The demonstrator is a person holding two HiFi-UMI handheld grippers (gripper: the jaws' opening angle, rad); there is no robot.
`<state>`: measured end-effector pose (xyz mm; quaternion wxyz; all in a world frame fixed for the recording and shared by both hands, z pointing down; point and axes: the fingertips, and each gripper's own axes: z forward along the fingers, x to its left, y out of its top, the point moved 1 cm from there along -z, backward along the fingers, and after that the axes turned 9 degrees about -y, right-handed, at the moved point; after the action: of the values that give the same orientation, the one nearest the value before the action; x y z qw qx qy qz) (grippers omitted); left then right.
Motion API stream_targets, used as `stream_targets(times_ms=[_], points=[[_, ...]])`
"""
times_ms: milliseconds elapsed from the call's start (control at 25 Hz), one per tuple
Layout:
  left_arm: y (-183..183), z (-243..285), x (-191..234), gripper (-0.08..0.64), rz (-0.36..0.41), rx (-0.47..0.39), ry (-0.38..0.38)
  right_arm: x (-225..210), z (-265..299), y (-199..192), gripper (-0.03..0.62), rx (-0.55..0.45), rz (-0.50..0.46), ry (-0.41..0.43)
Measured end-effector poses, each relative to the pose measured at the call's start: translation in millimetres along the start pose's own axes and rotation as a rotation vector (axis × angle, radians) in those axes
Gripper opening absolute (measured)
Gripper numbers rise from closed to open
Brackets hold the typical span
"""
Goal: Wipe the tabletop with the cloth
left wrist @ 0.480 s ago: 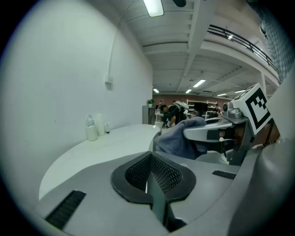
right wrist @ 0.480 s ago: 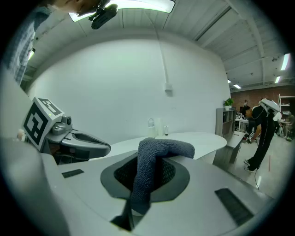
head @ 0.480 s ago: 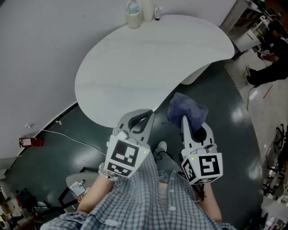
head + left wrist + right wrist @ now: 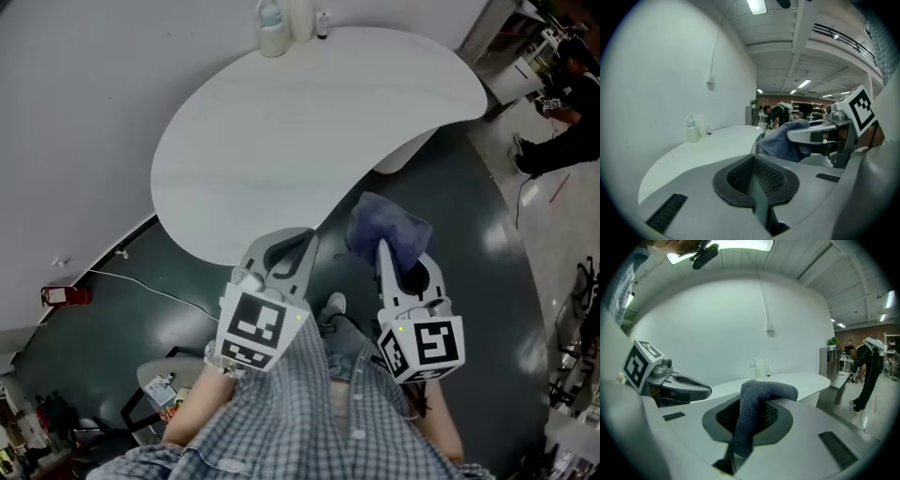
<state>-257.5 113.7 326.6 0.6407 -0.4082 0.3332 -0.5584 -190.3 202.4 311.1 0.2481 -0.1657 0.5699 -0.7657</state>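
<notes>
Head view, right tool clamping cloth, left tool closed

Open across nearly all of the white kidney-shaped tabletop, from near edge through middle to right lobe. Blocked only at the tabletop's far edge, hard against the plain white wall, by a close cluster: pale bottle, tall white container, small dark-capped bottle. Free too off the tabletop's near edge, above the dark floor.
</notes>
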Motion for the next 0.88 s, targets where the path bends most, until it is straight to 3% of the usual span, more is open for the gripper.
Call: stream_targets(times_ms=[600, 880], points=[[24.2, 29.3, -15.4, 0.003, -0.042, -0.023, 0.071, -72.6, 3.2, 2.1, 0.034, -0.018, 0.021, -0.014], [32.3, 43.6, -25.4, 0.003, -0.051, -0.038, 0.119, -100.0, 2.7, 10.9, 0.034, -0.055, 0.006, 0.022]])
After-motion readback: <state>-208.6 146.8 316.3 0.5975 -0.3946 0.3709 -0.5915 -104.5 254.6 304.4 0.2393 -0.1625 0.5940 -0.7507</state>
